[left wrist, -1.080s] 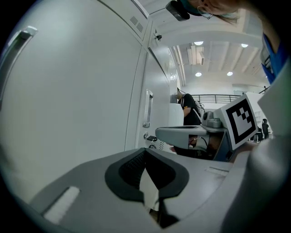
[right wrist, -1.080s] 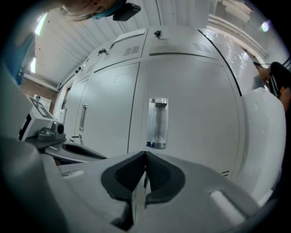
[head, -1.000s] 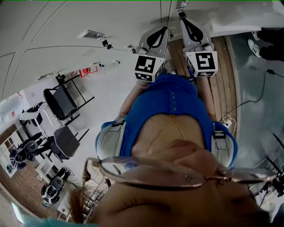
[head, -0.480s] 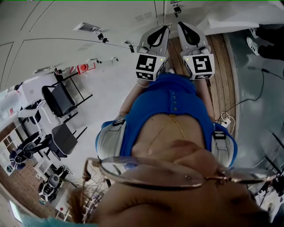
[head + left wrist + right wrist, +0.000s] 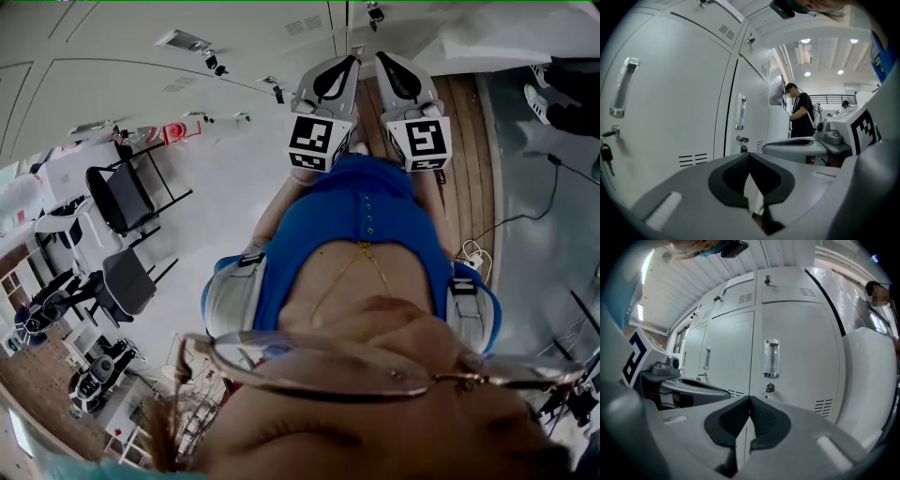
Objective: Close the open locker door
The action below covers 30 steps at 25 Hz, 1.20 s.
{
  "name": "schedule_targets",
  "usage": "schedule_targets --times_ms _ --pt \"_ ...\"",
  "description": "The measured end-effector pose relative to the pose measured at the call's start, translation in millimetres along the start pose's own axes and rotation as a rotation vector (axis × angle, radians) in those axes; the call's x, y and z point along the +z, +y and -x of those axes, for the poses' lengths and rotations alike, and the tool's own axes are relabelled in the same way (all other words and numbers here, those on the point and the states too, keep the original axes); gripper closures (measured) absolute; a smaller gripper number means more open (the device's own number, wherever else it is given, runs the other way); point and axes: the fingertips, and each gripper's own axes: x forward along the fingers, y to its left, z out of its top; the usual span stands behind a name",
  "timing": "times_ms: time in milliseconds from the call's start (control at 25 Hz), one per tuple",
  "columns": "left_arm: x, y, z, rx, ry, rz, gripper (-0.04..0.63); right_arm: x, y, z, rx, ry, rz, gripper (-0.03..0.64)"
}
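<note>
A row of white lockers (image 5: 787, 333) fills the right gripper view, each door with a clear handle (image 5: 771, 358) and a lock (image 5: 769, 387). At the far right a white panel (image 5: 869, 380) stands out from the row behind a dark gap; it looks like the open door. My right gripper (image 5: 750, 400) is shut and empty, pointing at the lockers and not touching them. My left gripper (image 5: 749, 155) is also shut and empty, beside closed doors with a handle (image 5: 740, 111) and hanging keys (image 5: 605, 152). In the head view both grippers (image 5: 349, 61) (image 5: 380, 58) sit side by side before the lockers (image 5: 187, 37).
A person in black (image 5: 801, 117) stands further along the locker row. Folding chairs (image 5: 122, 202) stand to the left on the pale floor. A strip of wooden floor (image 5: 469, 141) and a cable (image 5: 525, 211) lie to the right. Someone's shoes (image 5: 562, 94) show at top right.
Both grippers have edged forward toward the lockers, still side by side and shut. The chairs have slid slightly in the head view as the view shifted.
</note>
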Motion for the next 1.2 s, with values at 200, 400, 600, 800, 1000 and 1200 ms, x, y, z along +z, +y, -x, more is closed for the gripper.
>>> schedule_targets --times_ms 200,400,600,800,1000,1200 --pt "-1 -2 3 0.016 0.003 -0.004 0.600 -4 4 3 0.021 0.006 -0.001 0.614" --pt "-2 -7 3 0.023 0.004 -0.010 0.600 -3 2 7 0.027 -0.003 -0.004 0.614" --pt "-1 -9 2 0.033 0.003 -0.019 0.600 -4 1 9 0.035 -0.002 -0.004 0.614" --pt "0 -13 0 0.038 0.006 -0.024 0.600 -2 1 11 0.052 -0.008 -0.005 0.614" --pt "1 -16 -1 0.039 0.005 -0.030 0.600 -5 -2 14 0.056 -0.002 -0.002 0.614" --pt "2 -21 -3 0.040 0.007 -0.034 0.600 1 -4 16 0.066 -0.016 0.000 0.614"
